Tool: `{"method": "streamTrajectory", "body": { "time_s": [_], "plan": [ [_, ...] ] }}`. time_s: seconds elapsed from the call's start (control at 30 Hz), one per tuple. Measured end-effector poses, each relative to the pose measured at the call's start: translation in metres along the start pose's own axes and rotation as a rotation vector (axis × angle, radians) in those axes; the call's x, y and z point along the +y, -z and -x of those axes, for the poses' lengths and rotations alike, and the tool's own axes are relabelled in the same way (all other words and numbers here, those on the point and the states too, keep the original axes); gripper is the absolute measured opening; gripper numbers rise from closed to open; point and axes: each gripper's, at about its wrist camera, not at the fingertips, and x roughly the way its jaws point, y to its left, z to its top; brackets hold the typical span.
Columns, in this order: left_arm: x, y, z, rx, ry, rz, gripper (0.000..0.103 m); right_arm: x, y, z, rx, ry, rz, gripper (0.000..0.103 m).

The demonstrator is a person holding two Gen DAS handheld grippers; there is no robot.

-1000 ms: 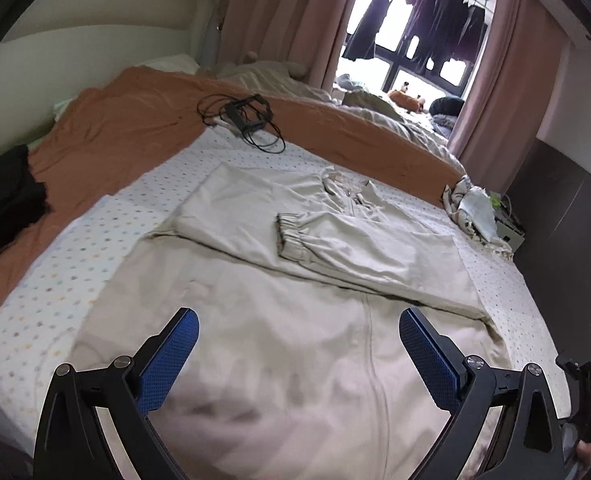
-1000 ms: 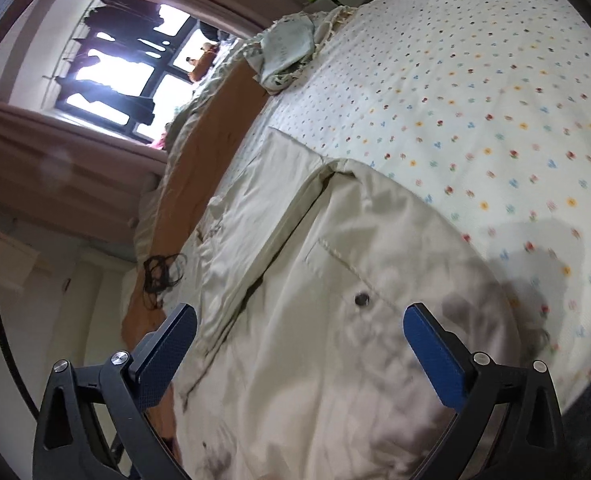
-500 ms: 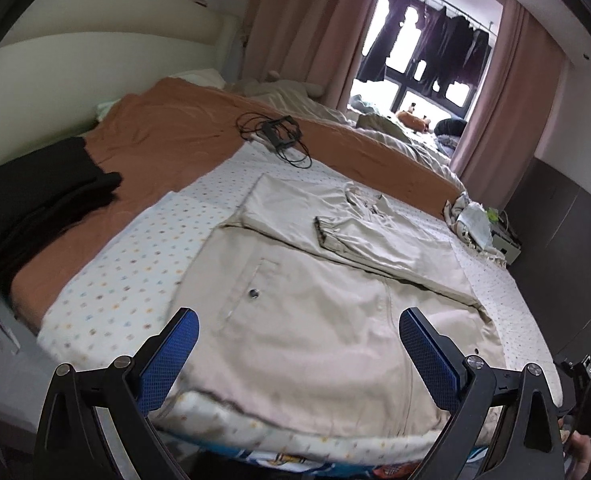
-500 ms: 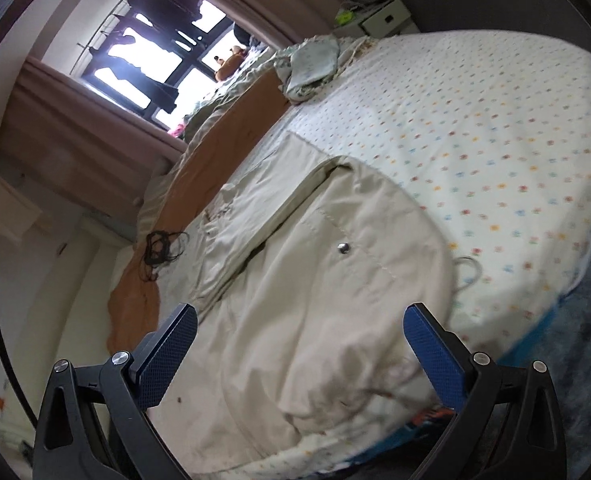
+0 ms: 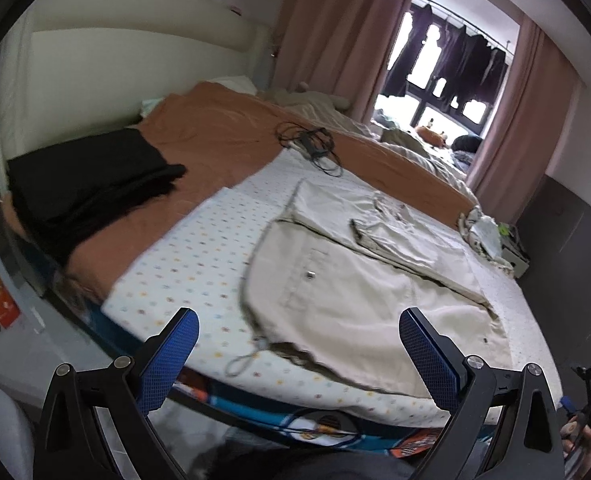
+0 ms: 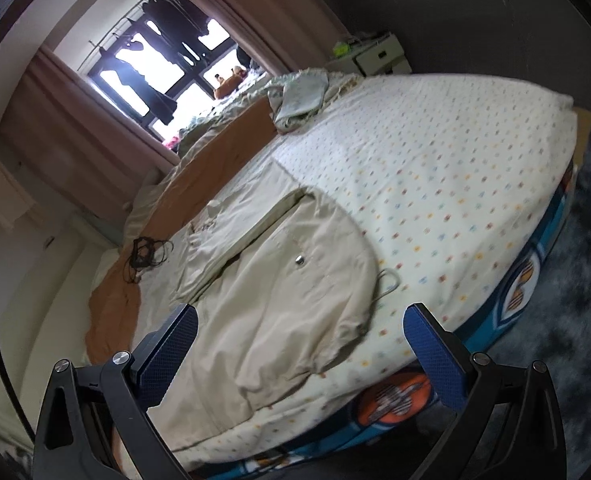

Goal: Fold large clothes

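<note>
Both grippers, left point(image 5: 295, 354) and right point(image 6: 300, 350), spread empty off the bed; risk of pinching sheet point(image 5: 187, 256) with jacket point(image 5: 359, 296) hem.

jacket point(image 5: 359, 280): beige | sheet point(image 5: 183, 264): white, coloured dots | blanket point(image 5: 223, 136): orange | folded cloth point(image 5: 87, 184): black | curtains point(image 5: 335, 28): pink

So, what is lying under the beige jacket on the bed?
Under the beige jacket lies the dotted sheet, visible all around it. Whether anything else sits beneath cannot be seen; the fabric covers it.
</note>
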Motion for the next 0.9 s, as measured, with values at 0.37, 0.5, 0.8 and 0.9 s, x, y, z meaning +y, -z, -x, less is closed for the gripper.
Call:
{"method": "streamTrajectory", "body": {
  "time_s": [0.37,0.5,0.8,0.9],
  "plan": [
    [0.043,0.004,-0.012,0.023,-0.053,0.038,0.100,-0.037,-0.008,-0.015,0.010,0.063,0.017,0.103],
    [0.055,0.007,-0.037,0.071,-0.027,0.059,0.089,-0.054,-0.005,-0.032,0.051,0.014,-0.026,0.103],
    [0.081,0.021,-0.103,0.173,0.030,0.176,0.065,-0.067,0.004,-0.086,0.150,-0.054,-0.086,0.078],
    [0.083,0.025,-0.124,0.202,0.047,0.194,0.061,-0.076,0.009,-0.103,0.178,-0.034,-0.102,0.074]
  ]
}}
